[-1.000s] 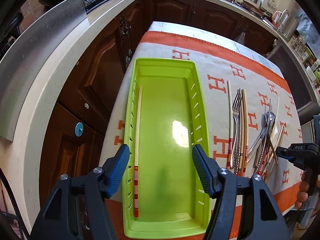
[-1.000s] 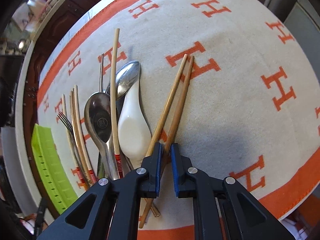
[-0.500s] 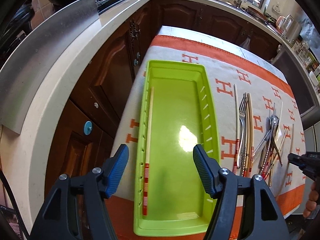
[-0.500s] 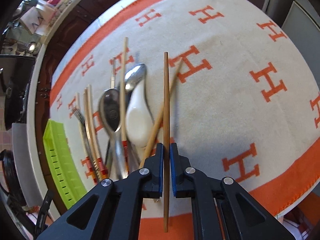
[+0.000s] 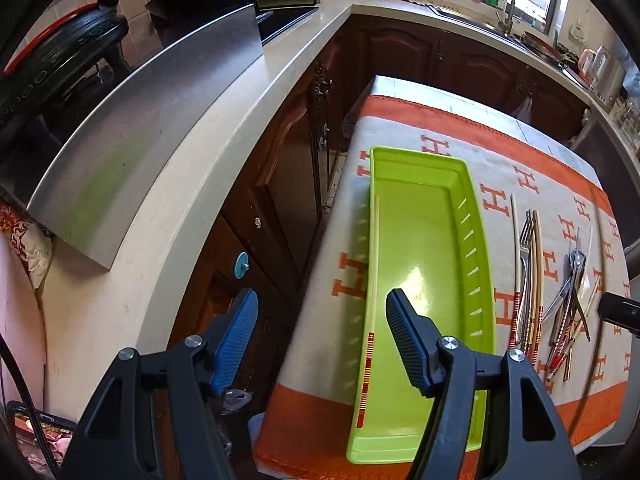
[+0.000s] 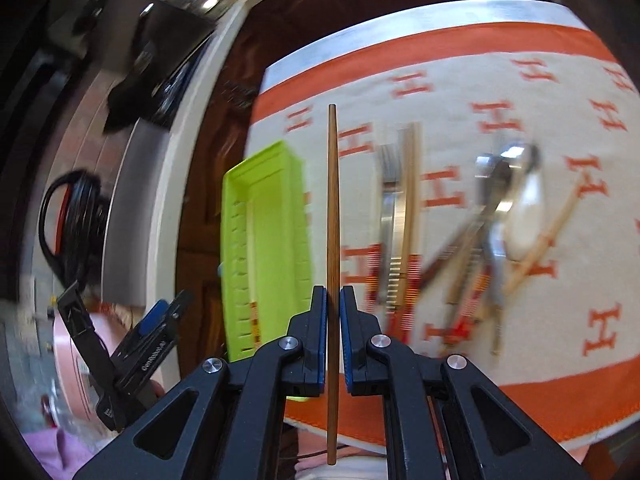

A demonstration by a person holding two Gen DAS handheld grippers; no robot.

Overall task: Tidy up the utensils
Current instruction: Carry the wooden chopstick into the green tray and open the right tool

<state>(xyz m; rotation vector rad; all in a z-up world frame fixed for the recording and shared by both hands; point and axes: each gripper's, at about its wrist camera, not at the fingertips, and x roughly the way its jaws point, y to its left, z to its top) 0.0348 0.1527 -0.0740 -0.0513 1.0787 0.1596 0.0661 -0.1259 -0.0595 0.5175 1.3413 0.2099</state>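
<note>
Gripping a brown chopstick (image 6: 333, 200) near its lower third, the right tongs (image 6: 332, 328) are clamped together on it, so the stick points straight to 12 o'clock in the right wrist view and both ends stay free. I judge this hold keeps the stick in line with the long green tray (image 6: 276, 216), which lies at 10 o'clock from the tongs, so it can go down flat along the tray's length.

The left tongs (image 5: 320, 344) stand apart and hold nothing. They hover over the near left edge of the tray (image 5: 476, 240), probably ready to steady it or to take the next piece.

Inside the tray one pale chopstick with a red-striped end (image 5: 370, 300) already lies along the left wall, at 12 o'clock from the left tongs. It seems placed there to leave room beside it.

On the cloth-covered bench (image 5: 440, 132), at 2 o'clock from the left tongs, wait a fork with several chopsticks (image 5: 528, 272). Further right is a crossed heap of spoons and sticks (image 5: 572, 300). Most of the sorting is not yet done.
</note>
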